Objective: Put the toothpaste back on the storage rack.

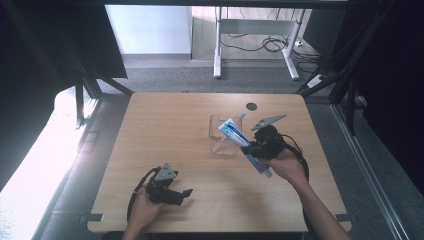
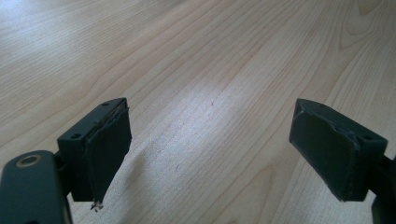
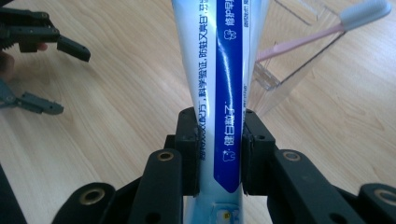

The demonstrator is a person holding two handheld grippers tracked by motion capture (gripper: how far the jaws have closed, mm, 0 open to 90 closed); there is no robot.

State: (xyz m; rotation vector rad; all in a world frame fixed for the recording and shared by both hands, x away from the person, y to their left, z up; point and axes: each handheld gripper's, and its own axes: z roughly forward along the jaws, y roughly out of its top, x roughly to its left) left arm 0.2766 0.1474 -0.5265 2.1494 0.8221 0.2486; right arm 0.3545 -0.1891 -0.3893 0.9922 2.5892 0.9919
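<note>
Right gripper (image 3: 218,154) clamps the blue-white toothpaste tube (image 3: 219,84), not yet in the clear plastic box (image 1: 222,135) at ten o'clock; left gripper (image 2: 210,149) gapes, idle.

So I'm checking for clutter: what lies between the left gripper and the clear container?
Nothing: in the high view only bare wooden table lies between the left gripper and the clear container. The toothpaste tube is on the container's far side.
</note>
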